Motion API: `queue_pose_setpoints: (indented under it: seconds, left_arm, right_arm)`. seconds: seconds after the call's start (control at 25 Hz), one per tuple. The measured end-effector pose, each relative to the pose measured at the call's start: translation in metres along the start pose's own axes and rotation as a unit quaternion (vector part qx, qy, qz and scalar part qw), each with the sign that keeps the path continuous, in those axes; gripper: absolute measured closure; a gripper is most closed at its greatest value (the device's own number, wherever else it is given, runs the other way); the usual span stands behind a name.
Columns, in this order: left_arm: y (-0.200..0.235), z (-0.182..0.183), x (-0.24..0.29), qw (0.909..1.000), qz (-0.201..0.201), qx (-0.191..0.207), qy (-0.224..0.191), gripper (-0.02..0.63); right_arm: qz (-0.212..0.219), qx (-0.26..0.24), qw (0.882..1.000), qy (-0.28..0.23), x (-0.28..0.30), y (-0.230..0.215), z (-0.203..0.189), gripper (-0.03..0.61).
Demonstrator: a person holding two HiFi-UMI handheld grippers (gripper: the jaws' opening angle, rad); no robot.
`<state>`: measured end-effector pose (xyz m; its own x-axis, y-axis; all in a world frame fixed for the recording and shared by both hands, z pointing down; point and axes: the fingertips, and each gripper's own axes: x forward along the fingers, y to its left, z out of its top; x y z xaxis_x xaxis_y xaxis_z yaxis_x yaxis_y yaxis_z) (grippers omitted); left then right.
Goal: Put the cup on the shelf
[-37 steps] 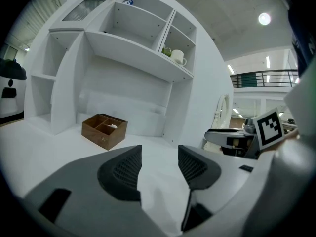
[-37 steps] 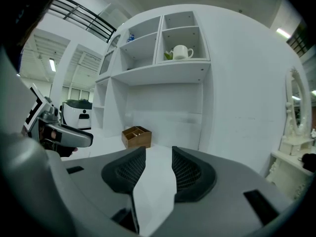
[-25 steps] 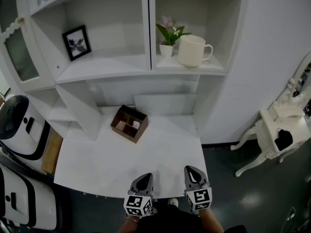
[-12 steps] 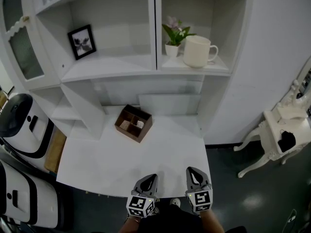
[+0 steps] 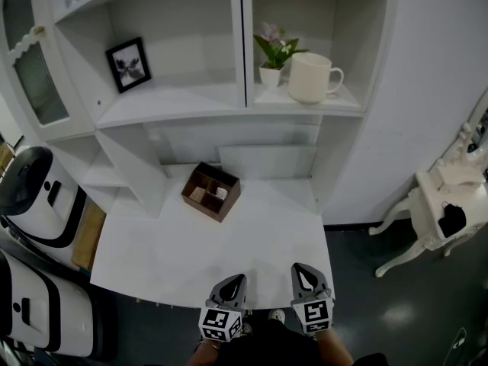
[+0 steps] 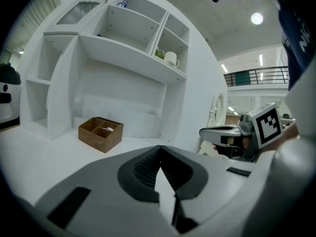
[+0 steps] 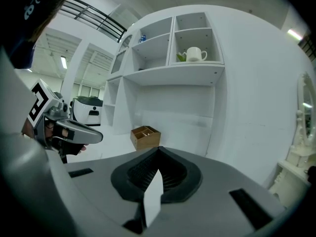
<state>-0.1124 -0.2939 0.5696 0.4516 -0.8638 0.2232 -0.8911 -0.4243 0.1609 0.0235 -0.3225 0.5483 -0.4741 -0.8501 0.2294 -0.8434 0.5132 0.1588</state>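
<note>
The white cup (image 5: 313, 77) stands on the upper right shelf compartment (image 5: 305, 102), handle to the right, beside a small potted plant (image 5: 271, 59). It shows small in the left gripper view (image 6: 171, 59) and the right gripper view (image 7: 195, 54). Both grippers hover side by side at the near edge of the white table (image 5: 191, 254), far from the cup. My left gripper (image 5: 233, 283) (image 6: 159, 149) is shut with nothing in it. My right gripper (image 5: 300, 272) (image 7: 158, 150) is likewise shut and empty.
A brown wooden divided box (image 5: 211, 191) sits at the back of the table. A framed picture (image 5: 127, 64) leans in the left shelf compartment. White and black appliances (image 5: 30, 197) stand at the left, and an ornate white side table (image 5: 442, 204) at the right.
Both grippers stay at the table's near edge and the cup rests unmoved on the shelf. Only the head view has shifted slightly.
</note>
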Motion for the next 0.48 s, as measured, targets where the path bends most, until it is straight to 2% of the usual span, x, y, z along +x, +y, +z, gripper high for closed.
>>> queue_pose_setpoints:
  seconds: [0.48]
  left_arm:
    - [0.0007, 0.0041, 0.0017, 0.9999, 0.009, 0.013, -0.003, 0.611]
  right_arm:
    - [-0.001, 0.000, 1.000, 0.007, -0.0043, -0.0073, -0.0076, 0.571]
